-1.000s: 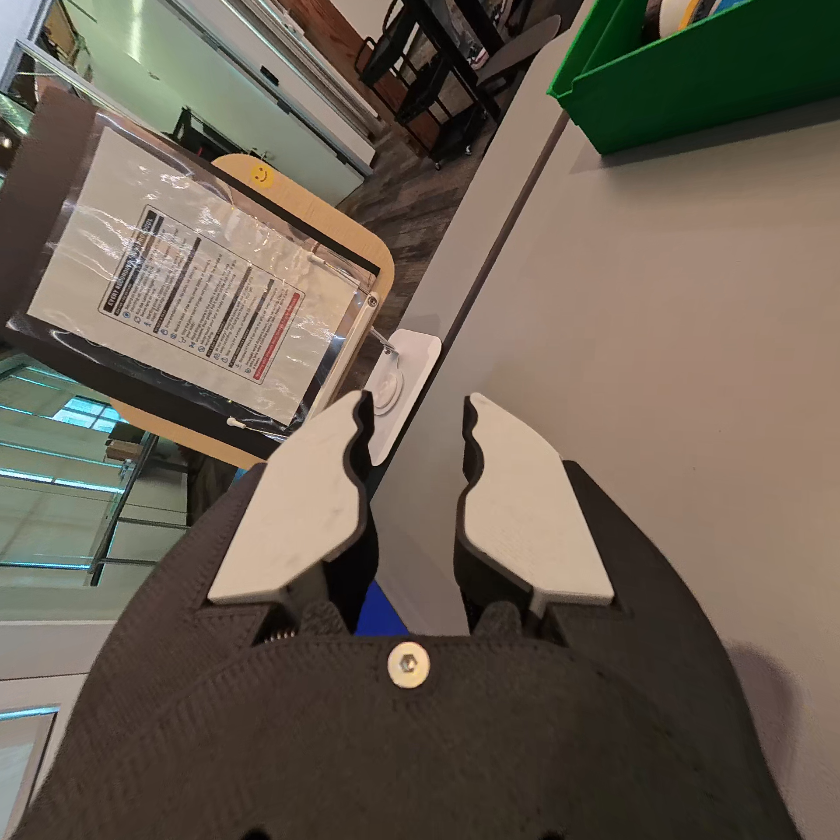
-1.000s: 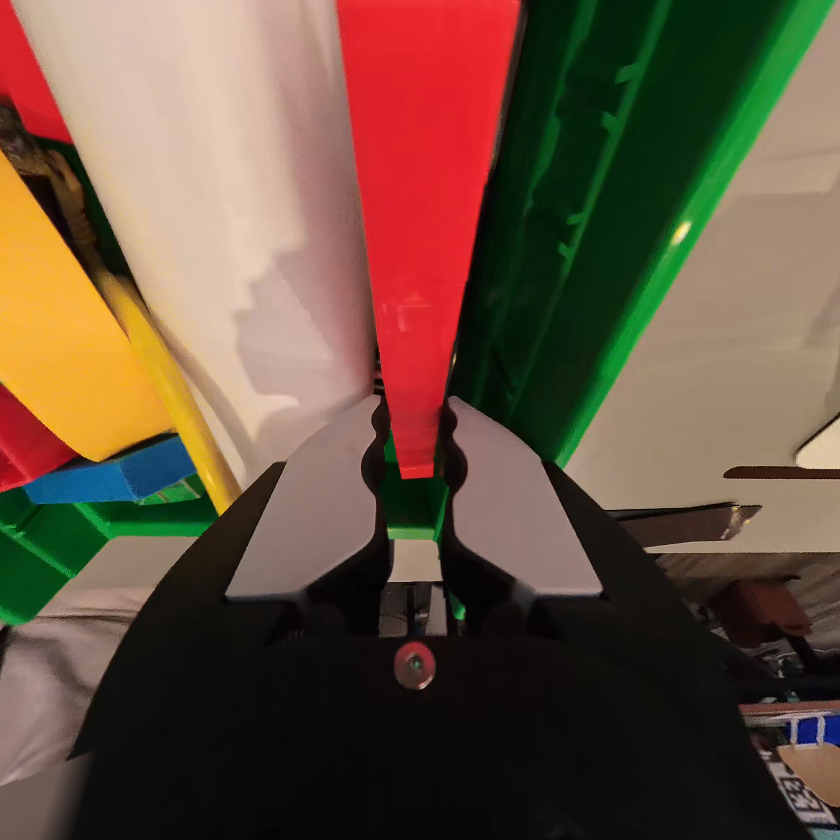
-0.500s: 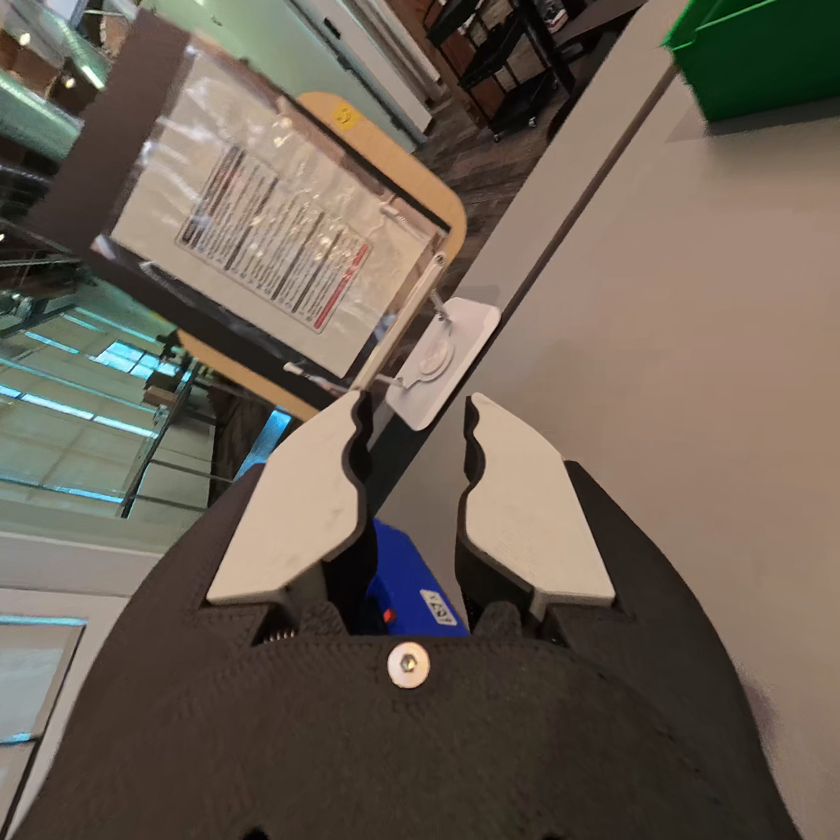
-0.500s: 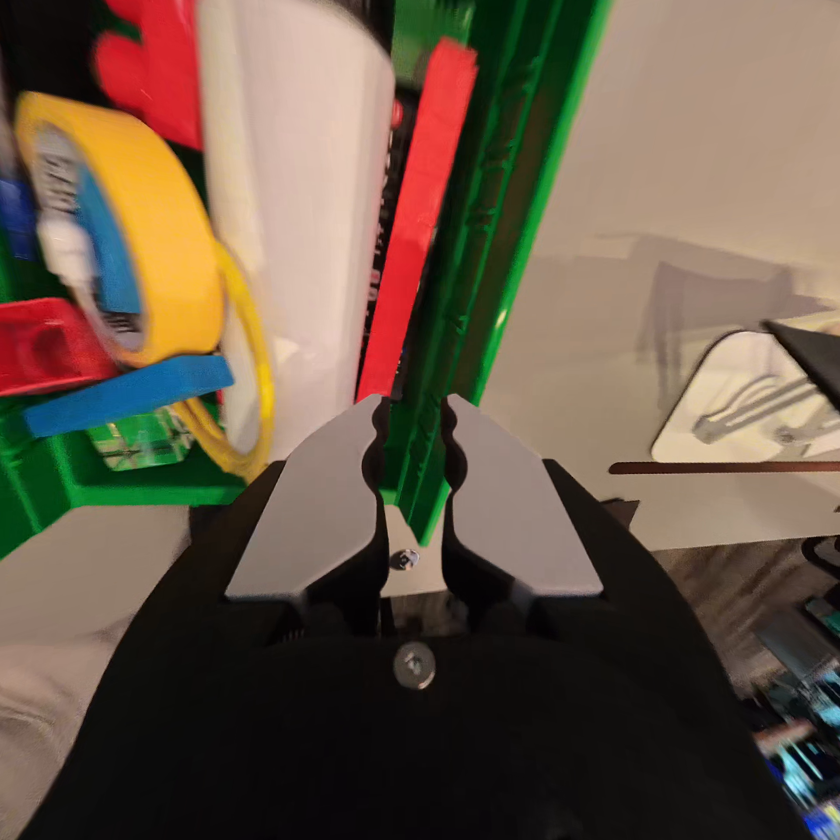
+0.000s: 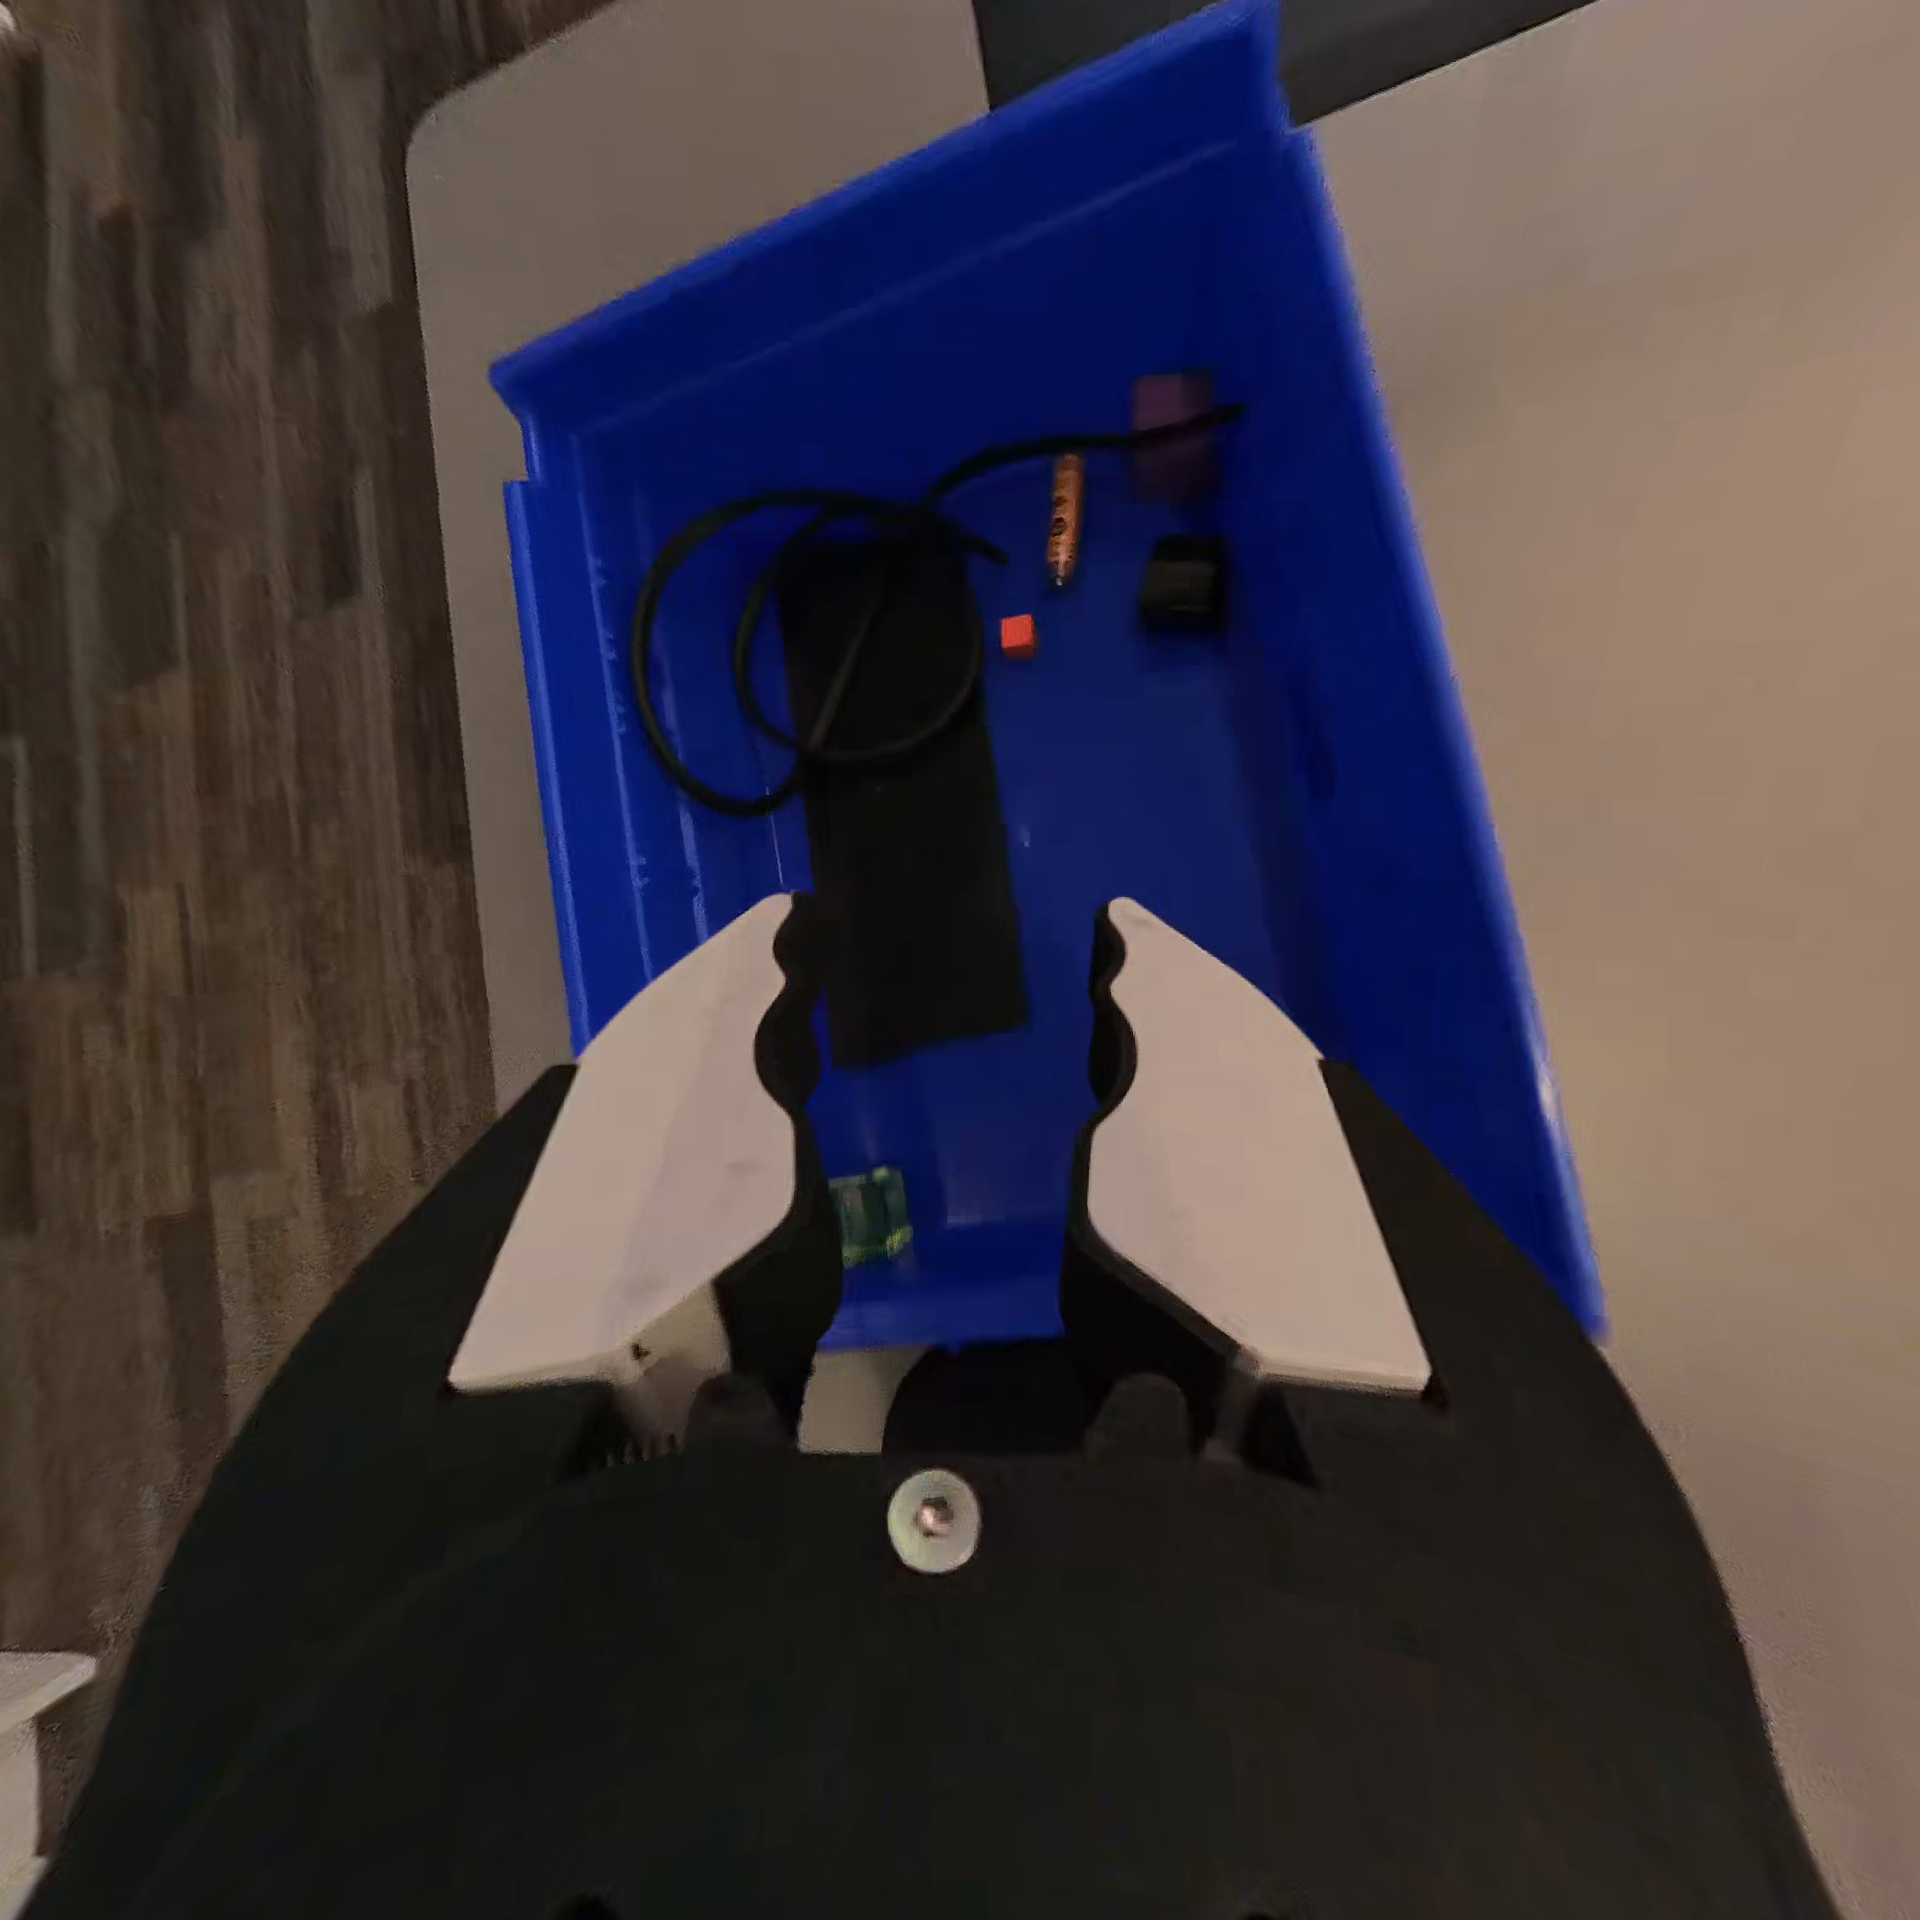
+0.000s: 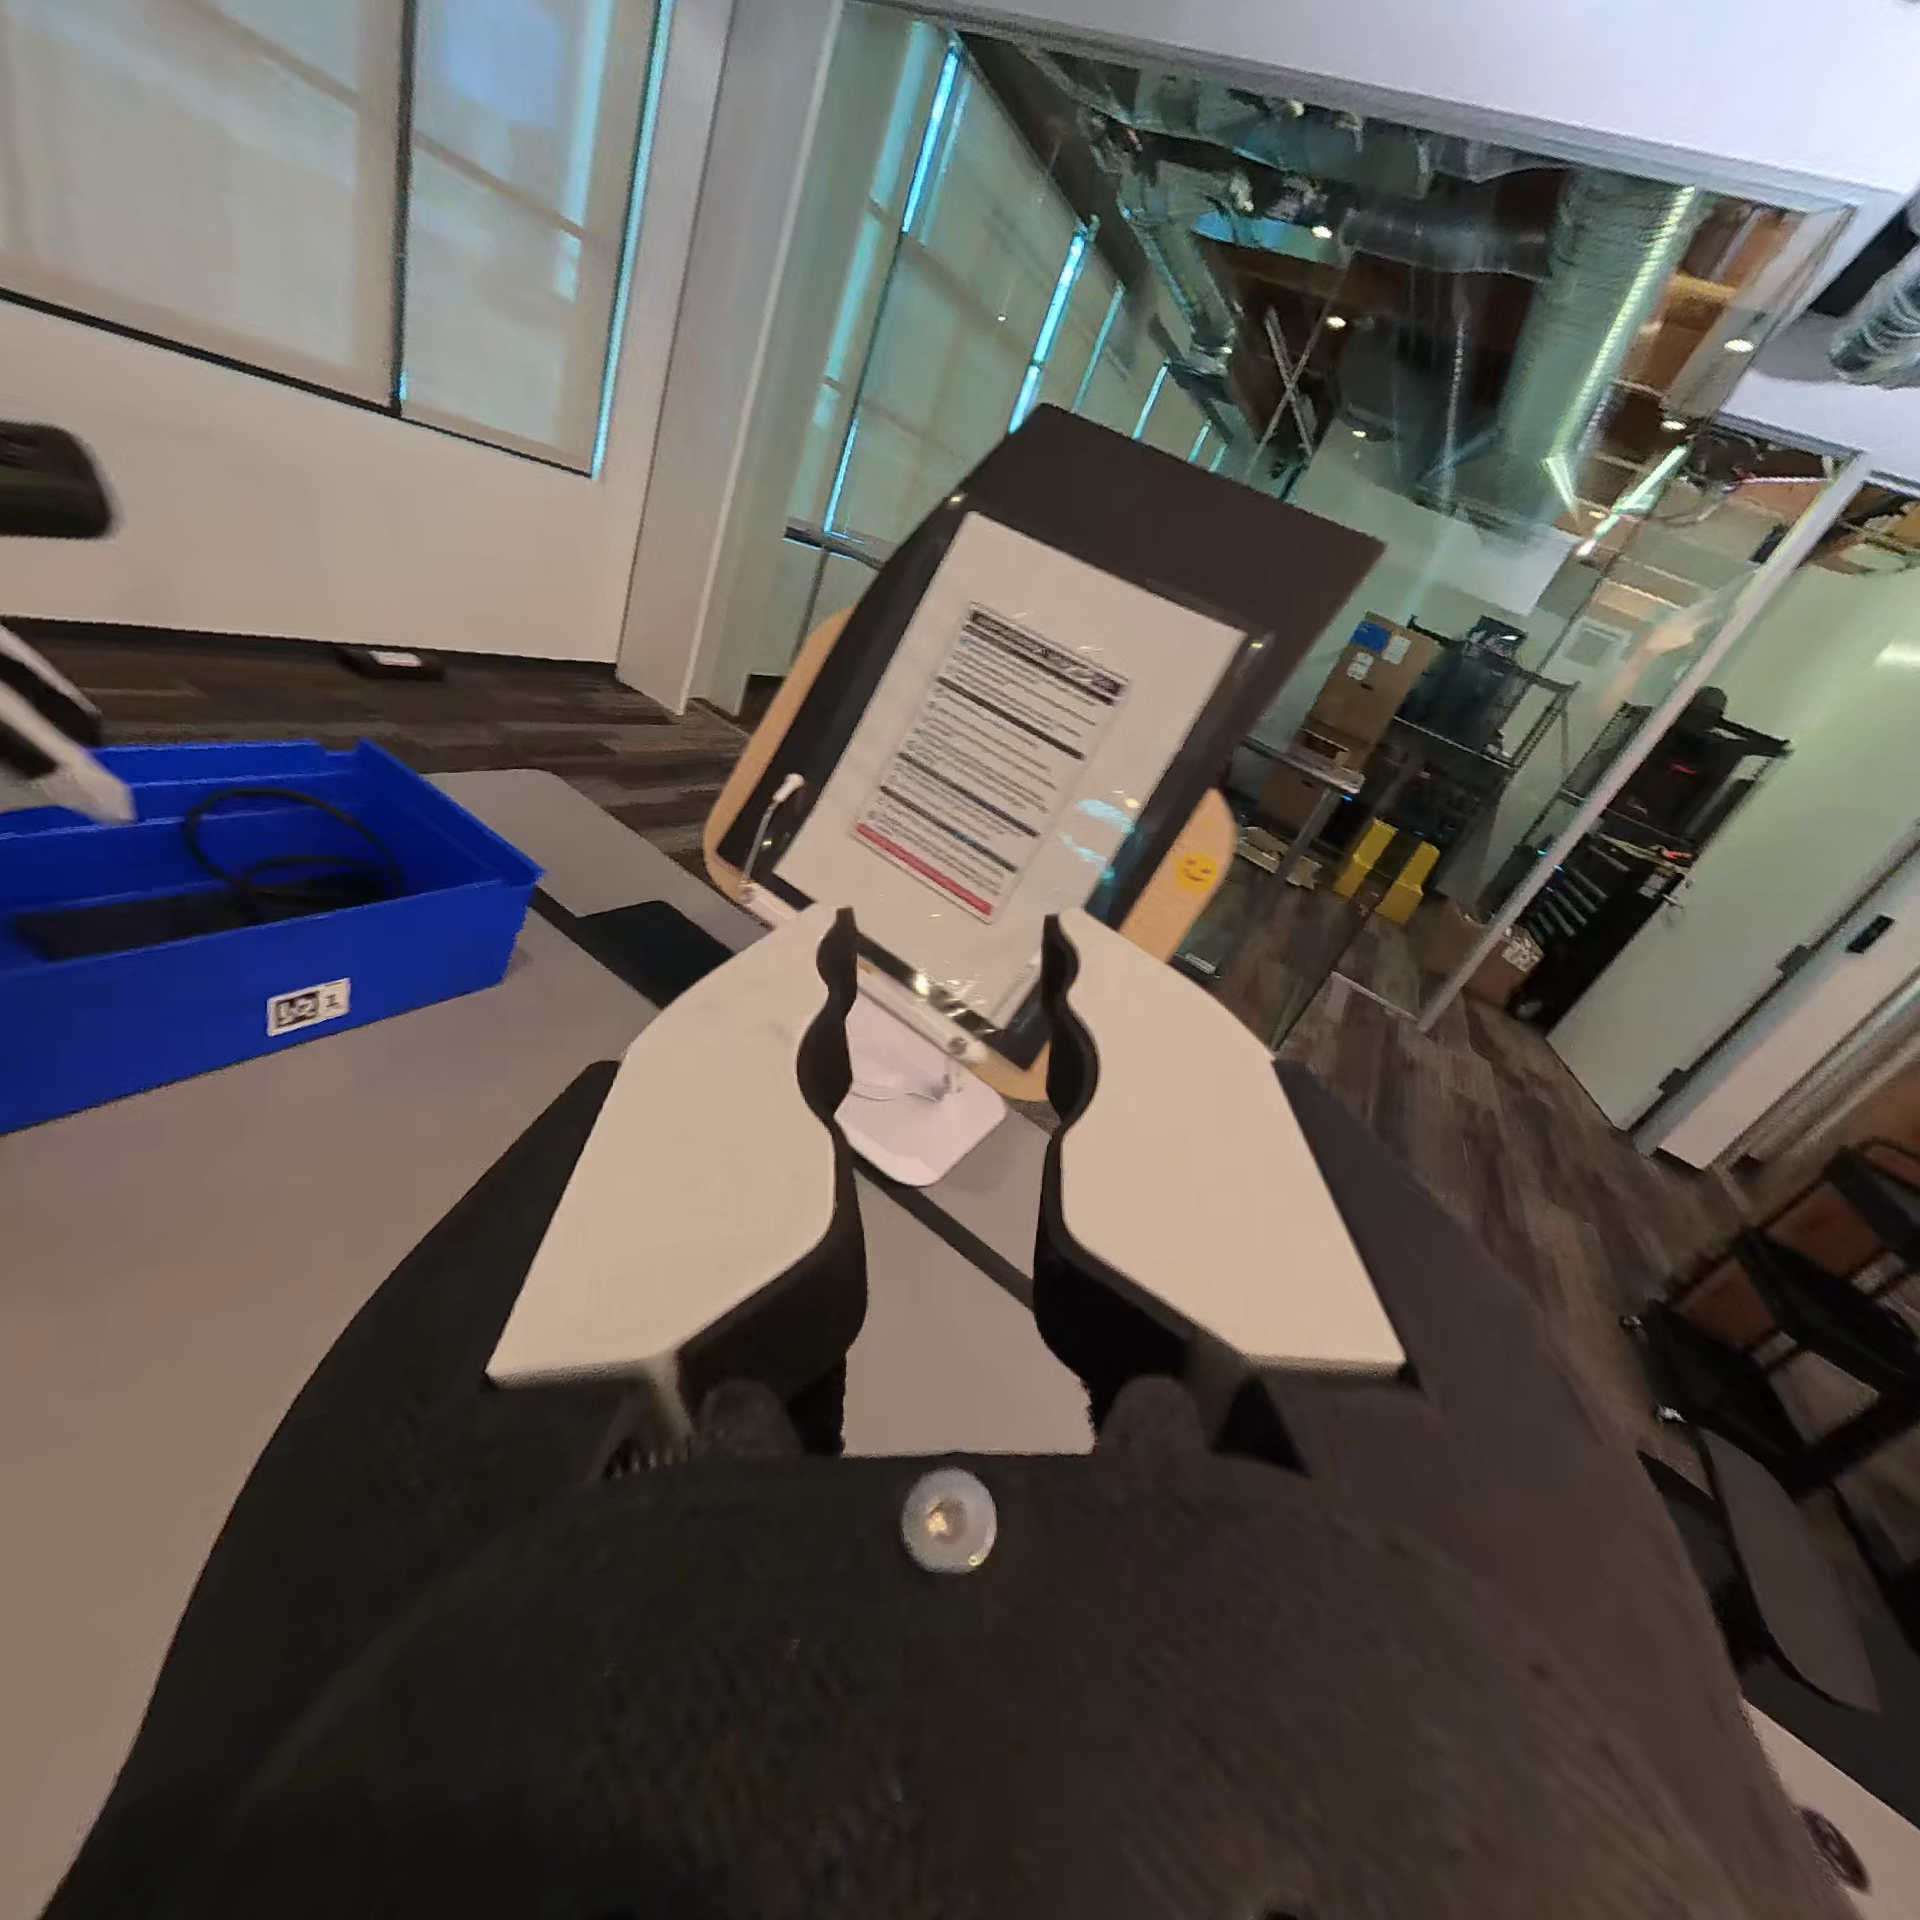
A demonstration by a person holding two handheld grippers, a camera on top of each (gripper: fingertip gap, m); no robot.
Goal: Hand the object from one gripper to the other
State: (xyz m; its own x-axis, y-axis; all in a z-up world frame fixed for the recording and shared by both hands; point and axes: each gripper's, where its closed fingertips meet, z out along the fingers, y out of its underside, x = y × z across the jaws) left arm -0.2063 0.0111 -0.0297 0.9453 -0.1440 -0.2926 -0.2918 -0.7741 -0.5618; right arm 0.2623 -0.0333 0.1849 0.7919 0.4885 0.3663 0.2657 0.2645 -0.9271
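My left gripper [image 5: 951, 914] is open and empty, pointing down into a blue bin [image 5: 883, 249]. The bin holds a flat black strip [image 5: 904, 831], a coiled black cable [image 5: 665, 665], a small red cube [image 5: 1017, 634], an orange-brown stick [image 5: 1065, 514], a purple block [image 5: 1174, 436], a small black block [image 5: 1182, 587] and a clear green block [image 5: 871, 1216]. My right gripper [image 6: 945, 920] is open and empty above the grey table [image 6: 260, 1247], apart from the bin [image 6: 125, 1029], which sits to its left. A finger of the left gripper [image 6: 62, 769] shows over the bin there.
A sign stand [image 6: 997, 748] on a white base [image 6: 914, 1122] stands at the table's far edge ahead of the right gripper. The bin sits near a rounded table corner, with wood floor [image 5: 208, 623] beyond. Shelving and boxes stand behind glass walls. The gap from one gripper's tips to the other's is roughly 50 cm.
The left gripper swung from facing the sign stand to looking down into the blue bin and opened wider. The right gripper left the red piece in the green bin, turned towards the sign and opened.
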